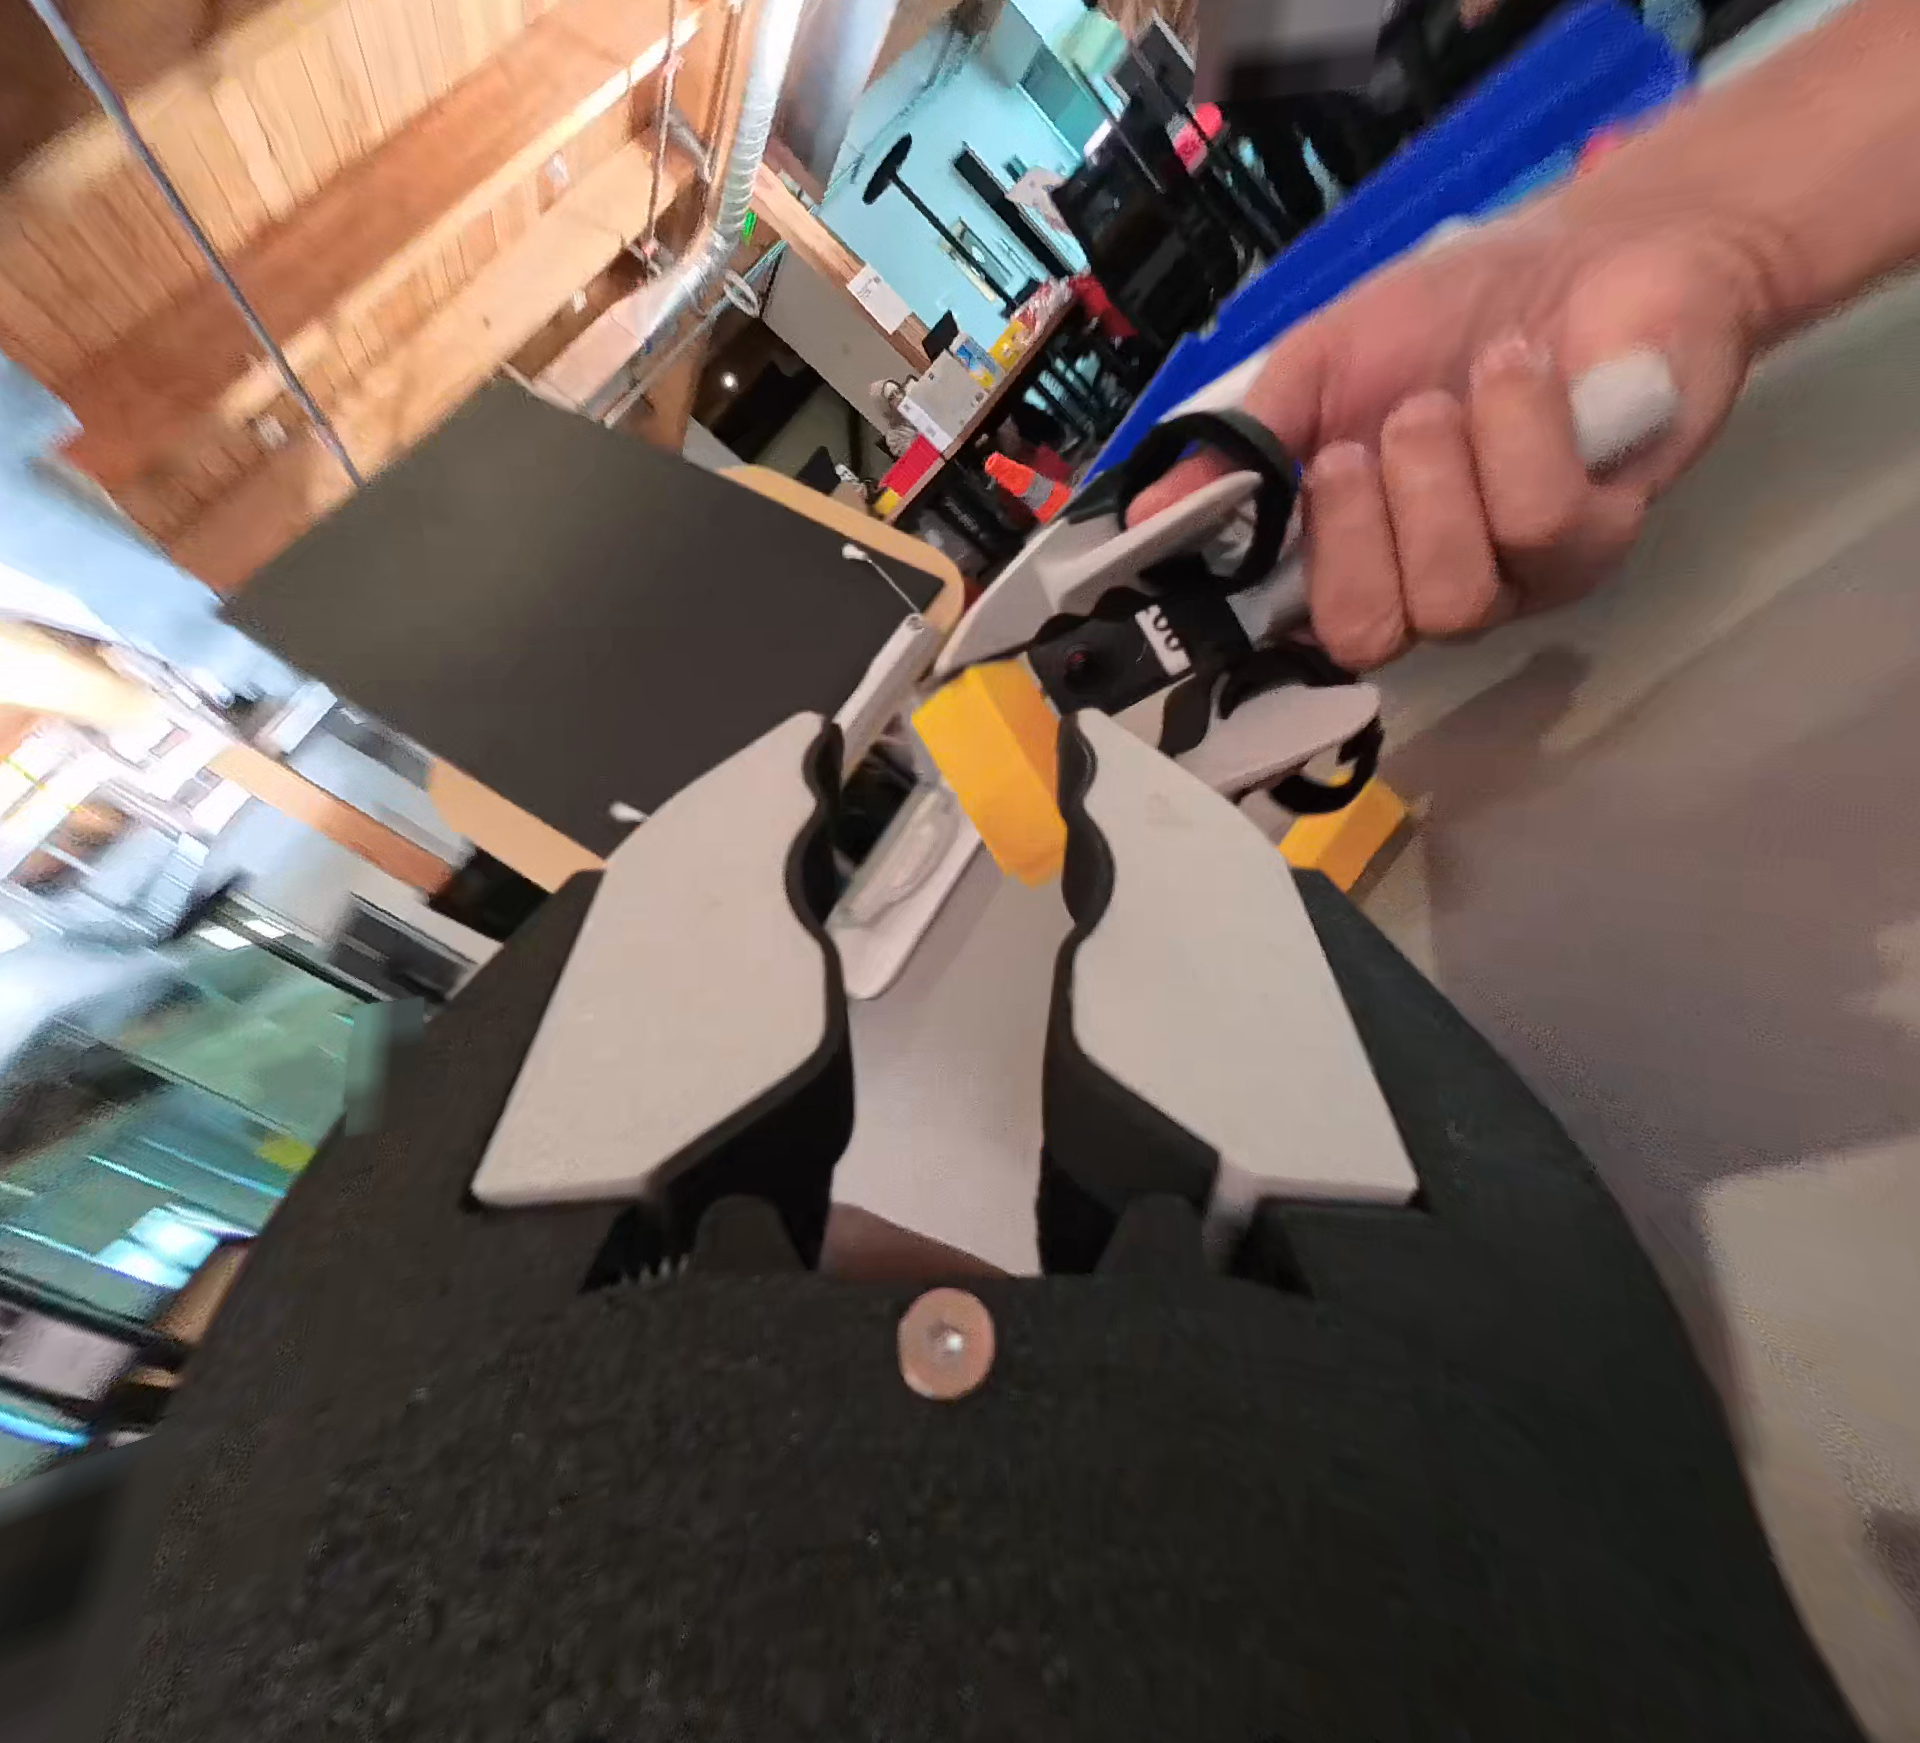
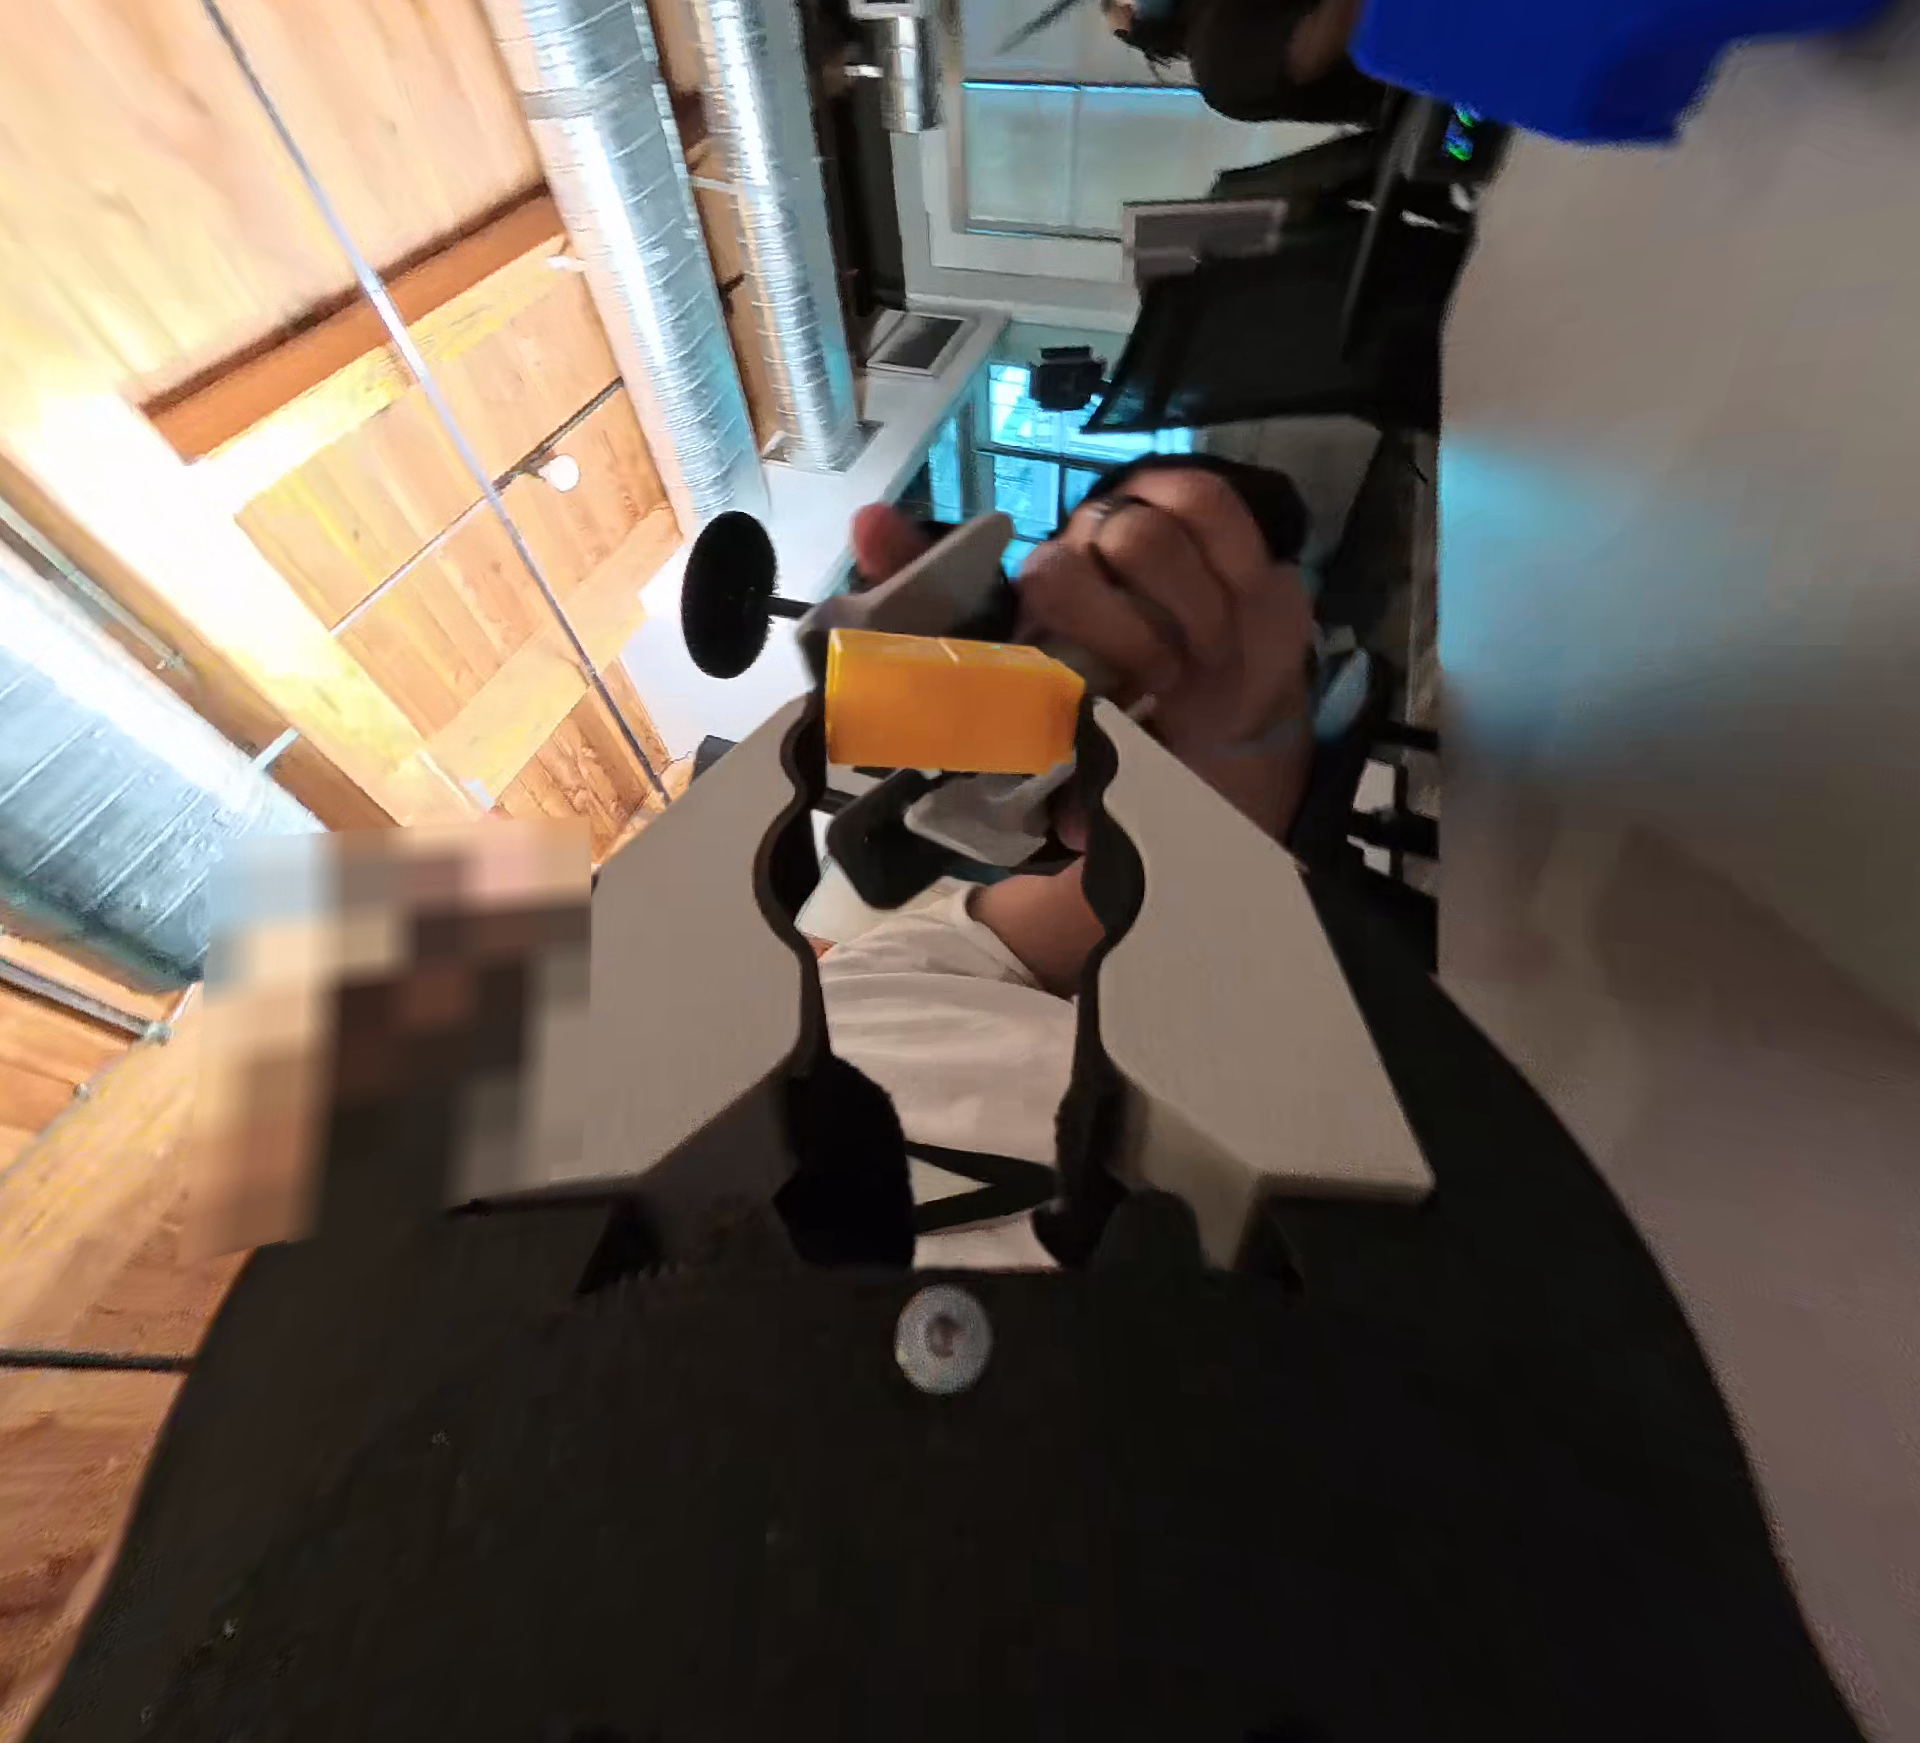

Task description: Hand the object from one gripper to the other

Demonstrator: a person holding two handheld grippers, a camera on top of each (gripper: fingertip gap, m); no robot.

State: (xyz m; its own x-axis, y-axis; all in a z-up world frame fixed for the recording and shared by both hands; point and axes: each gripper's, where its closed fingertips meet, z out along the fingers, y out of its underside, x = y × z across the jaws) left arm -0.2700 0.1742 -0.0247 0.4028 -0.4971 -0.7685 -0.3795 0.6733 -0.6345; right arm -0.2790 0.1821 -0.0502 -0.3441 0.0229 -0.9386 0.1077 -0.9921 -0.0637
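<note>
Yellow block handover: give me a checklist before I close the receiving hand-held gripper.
1. Right hand-held gripper pinches the yellow block at its fingertips: ok.
2. Block sits between the fingers of the left hand-held gripper: ok.
3. Left jaws wide enough to take it: ok, they stand open.
4. Block centred in the left jaws: not ok, it lies toward one finger, with a gap at the other finger.
5. Block touching that nearer finger: cannot tell.
6. Second yellow block on the table is out of the way: ok.
</note>
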